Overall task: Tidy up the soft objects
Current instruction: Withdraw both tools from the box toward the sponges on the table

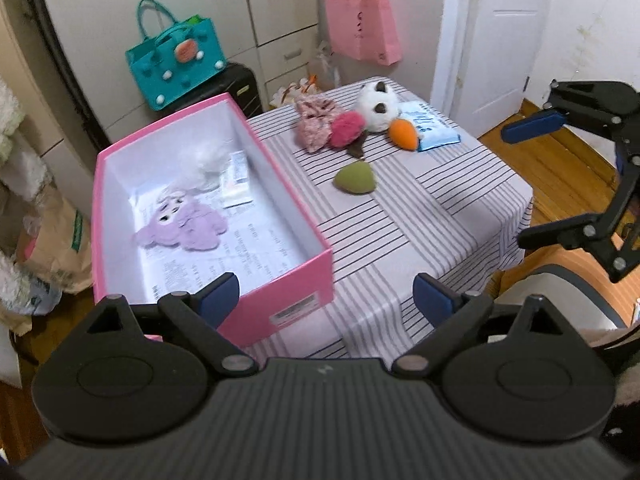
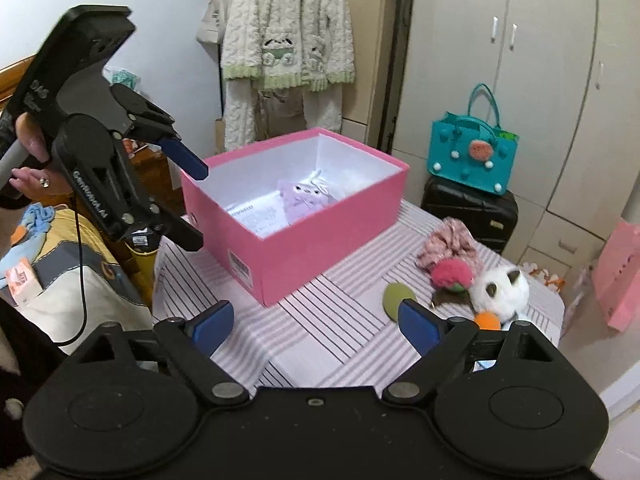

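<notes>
Left wrist view: both the left gripper (image 1: 326, 298) and right gripper (image 1: 560, 176) were released; purple plush (image 1: 182, 226) lay in the pink box (image 1: 296, 216), five soft toys (image 1: 356, 176) remained on the bench (image 1: 420, 216).

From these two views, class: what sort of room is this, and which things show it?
Most likely a home bedroom: a fluffy robe hangs by built-in wardrobes, and a suitcase stands beside the cloth-covered table.
</notes>
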Motion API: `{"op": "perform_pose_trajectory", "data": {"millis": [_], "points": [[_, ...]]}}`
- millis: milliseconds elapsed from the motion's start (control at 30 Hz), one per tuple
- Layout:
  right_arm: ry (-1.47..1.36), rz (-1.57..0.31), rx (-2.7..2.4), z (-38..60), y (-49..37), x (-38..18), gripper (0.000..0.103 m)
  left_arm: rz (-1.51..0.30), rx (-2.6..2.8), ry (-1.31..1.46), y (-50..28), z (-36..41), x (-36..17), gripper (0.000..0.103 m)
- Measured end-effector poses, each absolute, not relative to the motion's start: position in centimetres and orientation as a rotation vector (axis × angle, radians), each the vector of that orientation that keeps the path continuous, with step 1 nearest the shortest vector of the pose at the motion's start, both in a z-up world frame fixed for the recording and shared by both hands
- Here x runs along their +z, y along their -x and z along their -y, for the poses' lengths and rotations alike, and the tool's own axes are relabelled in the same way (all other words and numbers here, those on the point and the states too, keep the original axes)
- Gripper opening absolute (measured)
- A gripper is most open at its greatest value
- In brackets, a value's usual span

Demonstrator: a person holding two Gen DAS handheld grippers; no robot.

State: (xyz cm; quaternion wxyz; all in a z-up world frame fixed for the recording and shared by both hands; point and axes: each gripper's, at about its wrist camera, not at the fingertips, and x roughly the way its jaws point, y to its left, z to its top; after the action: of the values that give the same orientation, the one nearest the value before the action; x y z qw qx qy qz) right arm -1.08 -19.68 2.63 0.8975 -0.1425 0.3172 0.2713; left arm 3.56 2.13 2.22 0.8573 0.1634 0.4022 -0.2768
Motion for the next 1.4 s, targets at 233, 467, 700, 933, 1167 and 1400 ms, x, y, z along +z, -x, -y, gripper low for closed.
{"op": "perform_pose_trajectory", "data": {"millis": [233,467,700,933,1167,1400], "points": [[0.255,-0.679,0.517,22.0,1.0,-1.0,0.092,-0.818,-0.628,-0.293,-3.2,-0.7,-0.6,0.094],[0.191,-0.655,0.474,23.9,0.6,-2.7,0.092,-0.719,-0.63,-0.27,-2.9,1.0,-1.3,0.094],[0.232,-0.531,0.417,24.5,1.1,-2.9,0.092,-0.583,-0.649,-0.242,-2.5,3.1,-0.2,0.094],[0.21,-0.539,0.393,25.9,-0.2,-3.9,0.092,-0.556,-0.631,-0.232,-4.0,5.6,-1.1,0.094],[0.152,-0.557,0.327,28.4,-2.4,-5.0,0.092,-0.512,-0.622,-0.154,-5.4,7.6,-2.5,0.093],[-0.023,-0.535,0.275,31.5,-4.0,-6.5,0.091,-0.44,-0.6,-0.155,-5.9,9.8,-2.8,0.092]]}}
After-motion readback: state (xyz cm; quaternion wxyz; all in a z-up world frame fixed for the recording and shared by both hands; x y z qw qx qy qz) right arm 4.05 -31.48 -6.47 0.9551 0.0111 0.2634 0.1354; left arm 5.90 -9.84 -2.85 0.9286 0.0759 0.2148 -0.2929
